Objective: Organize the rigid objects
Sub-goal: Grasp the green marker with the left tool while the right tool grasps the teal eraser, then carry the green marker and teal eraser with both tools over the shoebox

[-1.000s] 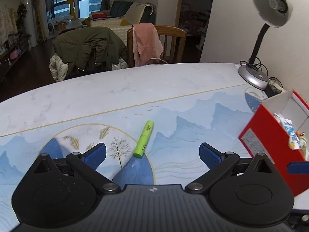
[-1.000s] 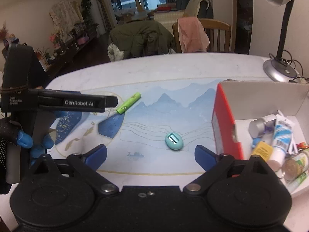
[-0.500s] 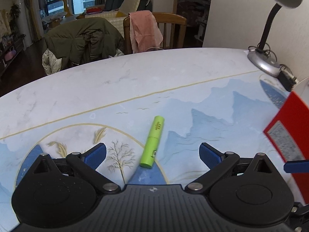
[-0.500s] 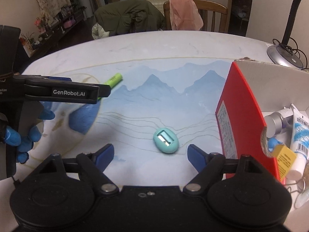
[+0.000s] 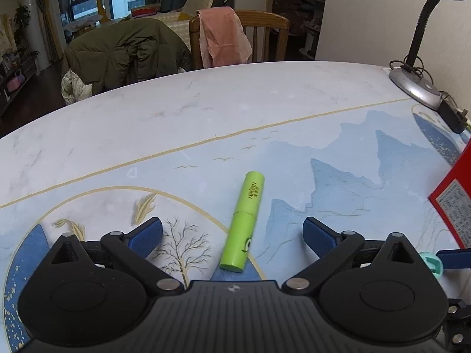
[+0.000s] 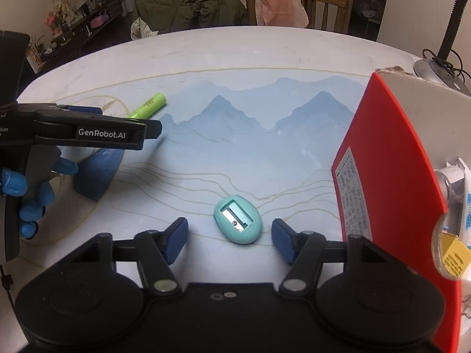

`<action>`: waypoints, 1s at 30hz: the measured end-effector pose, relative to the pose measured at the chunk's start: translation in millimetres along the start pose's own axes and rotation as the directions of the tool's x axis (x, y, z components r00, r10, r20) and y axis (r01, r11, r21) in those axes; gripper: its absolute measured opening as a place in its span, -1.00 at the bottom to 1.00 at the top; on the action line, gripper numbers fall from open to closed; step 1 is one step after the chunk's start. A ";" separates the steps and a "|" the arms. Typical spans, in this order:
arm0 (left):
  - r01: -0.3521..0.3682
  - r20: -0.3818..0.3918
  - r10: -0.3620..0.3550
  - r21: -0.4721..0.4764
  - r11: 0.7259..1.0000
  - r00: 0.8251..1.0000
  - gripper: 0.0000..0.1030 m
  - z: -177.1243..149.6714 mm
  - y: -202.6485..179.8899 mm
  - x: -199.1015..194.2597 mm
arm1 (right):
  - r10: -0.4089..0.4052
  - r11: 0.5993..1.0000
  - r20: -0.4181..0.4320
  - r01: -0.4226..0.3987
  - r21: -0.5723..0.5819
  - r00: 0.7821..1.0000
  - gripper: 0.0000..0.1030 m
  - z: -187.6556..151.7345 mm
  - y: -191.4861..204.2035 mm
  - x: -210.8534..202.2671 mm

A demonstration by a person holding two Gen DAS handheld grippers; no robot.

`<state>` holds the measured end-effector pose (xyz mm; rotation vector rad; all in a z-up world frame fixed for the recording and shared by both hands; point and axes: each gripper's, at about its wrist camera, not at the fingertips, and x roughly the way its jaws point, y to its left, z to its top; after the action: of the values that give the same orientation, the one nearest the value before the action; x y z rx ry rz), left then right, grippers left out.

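Note:
A lime-green tube (image 5: 243, 223) lies on the painted tabletop, its near end between the blue pads of my left gripper (image 5: 232, 235), which is open and not touching it. A teal egg-shaped pencil sharpener (image 6: 238, 223) rests blade side up between the pads of my right gripper (image 6: 230, 239). Those jaws are closing, with a gap still showing on both sides of the sharpener. In the right wrist view the left gripper (image 6: 147, 129) shows from the side over the green tube (image 6: 150, 106), held by a blue-gloved hand (image 6: 29, 188).
A red-and-white cardboard box (image 6: 382, 161) holding several tubes and small containers stands just right of the sharpener. A desk lamp (image 5: 418, 85) with its cable sits at the far right by the wall. Chairs draped with a coat (image 5: 123, 50) and pink cloth stand behind the table.
Both grippers have sunk toward the table and come closer to their objects. The right jaws have narrowed around the sharpener. The left jaws stay wide.

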<state>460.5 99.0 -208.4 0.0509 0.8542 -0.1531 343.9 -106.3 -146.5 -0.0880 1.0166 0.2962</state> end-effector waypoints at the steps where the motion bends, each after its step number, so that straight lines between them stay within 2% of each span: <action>1: 0.000 0.004 0.000 0.003 1.000 1.000 0.92 -0.4 -0.2 0.6 | -0.004 1.000 0.003 0.004 -0.009 1.000 0.11 0.3 0.7 -0.1; 3: 0.001 0.003 -0.001 0.017 1.000 1.000 0.73 -0.2 -2.0 2.5 | -0.011 1.000 0.006 0.011 -0.022 1.000 0.06 0.2 1.5 -1.0; 7: 0.014 0.021 -0.015 0.052 0.999 1.000 0.53 0.7 -6.9 1.6 | -0.021 0.999 0.009 0.022 -0.046 1.000 -0.07 0.7 4.7 -1.5; 12: 0.033 0.033 -0.036 0.079 0.996 0.999 -0.05 2.6 -15.0 -0.1 | -0.045 0.996 0.017 0.046 -0.075 0.999 -0.24 -0.2 9.6 -1.9; 15: 0.042 0.032 -0.045 0.088 0.995 0.998 -0.32 3.1 -18.8 -1.1 | -0.055 0.995 0.018 0.056 -0.077 0.998 -0.34 -0.9 11.1 -2.3; 19: 0.038 0.024 -0.040 0.081 0.996 0.999 -0.45 3.7 -22.1 -2.2 | -0.060 0.995 0.018 0.061 -0.079 0.998 -0.35 -2.5 13.3 -2.3; 21: 0.037 0.020 -0.038 0.072 0.997 0.999 -0.62 3.3 -22.5 -3.3 | -0.062 0.995 0.019 0.063 -0.073 0.998 -0.35 -3.4 13.9 -2.9; 23: 0.044 0.013 -0.045 0.069 0.997 0.999 -0.68 2.1 -23.0 -5.4 | -0.054 0.997 0.019 0.055 -0.063 0.998 -0.35 -3.8 13.7 -4.2; 30: 0.067 -0.004 -0.066 0.034 0.997 0.998 -0.69 -7.5 -23.6 -16.1 | -0.029 0.999 0.032 0.030 -0.026 0.999 -0.35 -10.4 15.0 -20.7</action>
<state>440.8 78.3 -200.8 0.0548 0.8561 -0.2301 320.9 -98.3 -133.5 -0.1214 0.9795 0.2835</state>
